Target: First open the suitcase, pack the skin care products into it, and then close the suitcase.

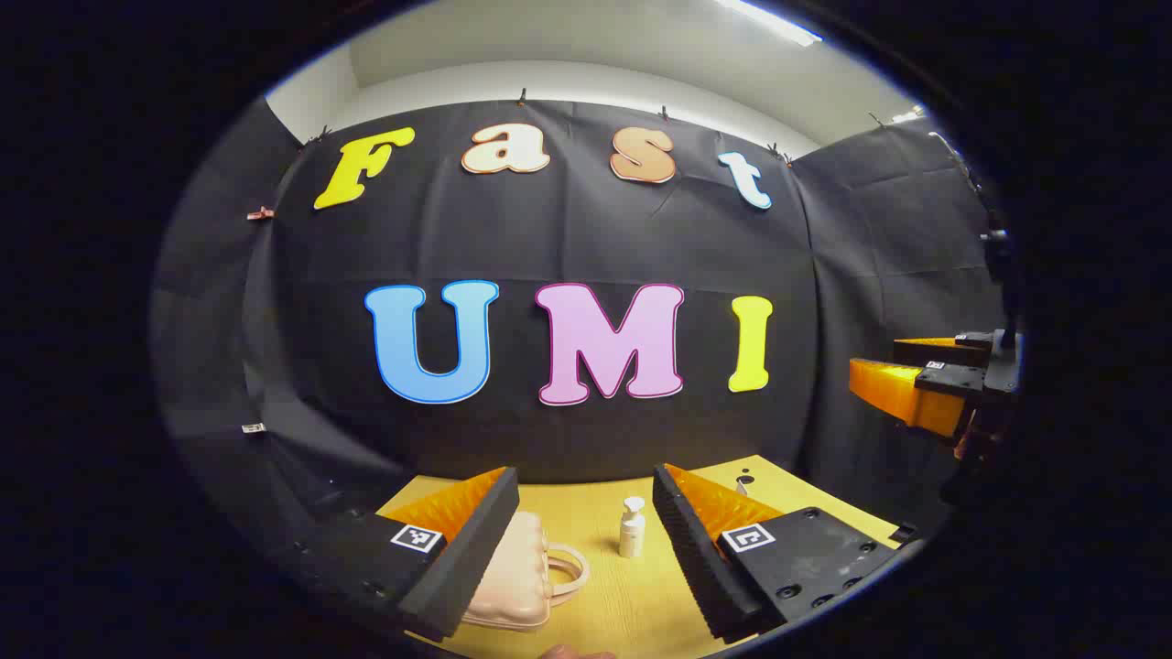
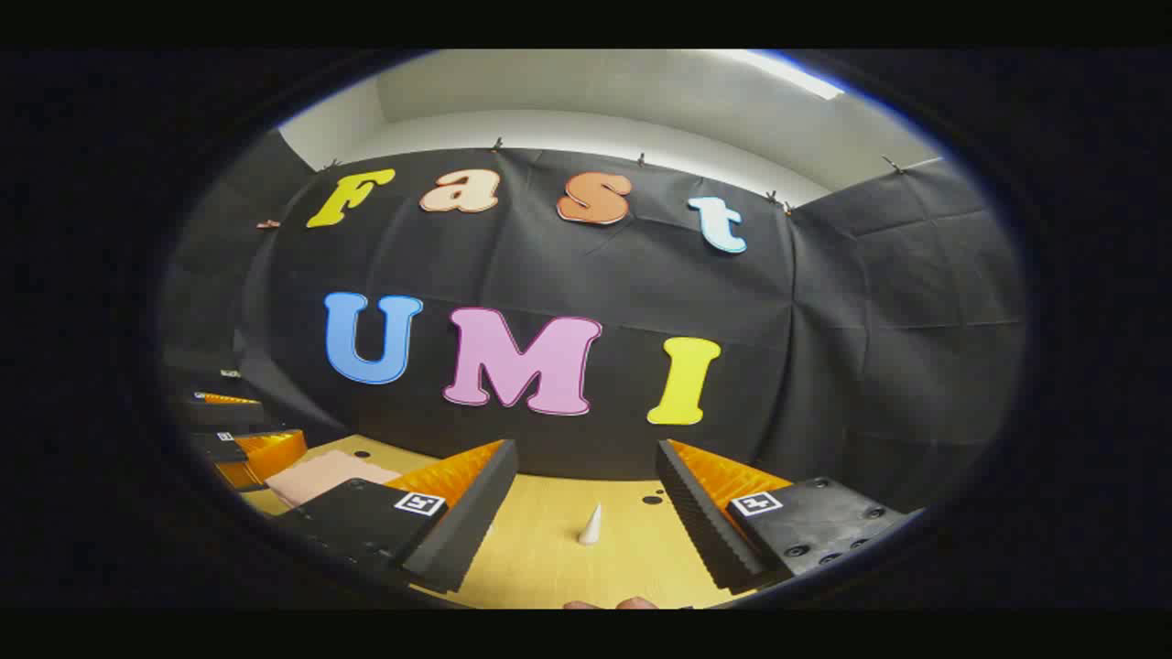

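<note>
Closed ribbed pale-pink plastic suitcase (image 1: 513, 577) lies at 7 o'clock of small white pump bottle (image 1: 631, 528) on yellow wood-grain surface (image 1: 632, 595); left gripper (image 1: 586, 558) and right gripper (image 2: 586, 540) both spread, empty.

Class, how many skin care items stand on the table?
2: a pump bottle beside the suitcase, and a small white cone farther right. The grippers may hide others.

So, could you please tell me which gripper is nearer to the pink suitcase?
Left. The left gripper hangs right over the pink suitcase, which sits under its left finger. The right gripper is off to the side, the case lying beyond its left finger.
</note>
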Motion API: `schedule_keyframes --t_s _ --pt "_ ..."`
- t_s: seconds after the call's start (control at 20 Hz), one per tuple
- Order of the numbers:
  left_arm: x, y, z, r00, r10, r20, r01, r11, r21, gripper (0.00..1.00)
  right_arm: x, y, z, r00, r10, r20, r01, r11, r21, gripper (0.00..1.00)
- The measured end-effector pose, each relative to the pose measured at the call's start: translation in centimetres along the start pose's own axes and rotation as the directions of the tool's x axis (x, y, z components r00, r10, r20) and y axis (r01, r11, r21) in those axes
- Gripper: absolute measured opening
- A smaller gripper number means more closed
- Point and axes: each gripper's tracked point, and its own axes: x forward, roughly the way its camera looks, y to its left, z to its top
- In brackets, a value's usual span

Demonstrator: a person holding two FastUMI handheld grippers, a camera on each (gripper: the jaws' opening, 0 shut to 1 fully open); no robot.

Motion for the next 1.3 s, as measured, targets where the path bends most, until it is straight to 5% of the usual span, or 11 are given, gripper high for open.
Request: schedule_keyframes --t_s 0.25,0.85,1.15,1.3 --pt "0.0 2.2 -3.6 0.996 0.025 -0.083 -0.027 0.999 -0.030 0.95 -0.2 1.1 0.4 1.000 0.004 0.001 -0.004 1.000 0.007 0.97" --pt "-0.4 3.9 -1.4 1.000 0.023 -0.006 -0.023 0.999 -0.024 0.95 -0.4 4.9 0.2 0.999 0.041 -0.007 -0.041 0.999 0.019 0.97" --pt "5.4 1.9 -5.9 0.988 -0.086 -0.130 0.078 0.995 -0.064 0.95 0.2 4.3 -0.4 1.000 0.009 -0.021 -0.009 1.000 0.004 0.97" --pt "9.6 1.6 -10.5 0.967 -0.082 -0.240 0.064 0.995 -0.080 0.95 1.3 3.1 0.3 1.000 0.016 0.001 -0.016 1.000 0.014 0.96"
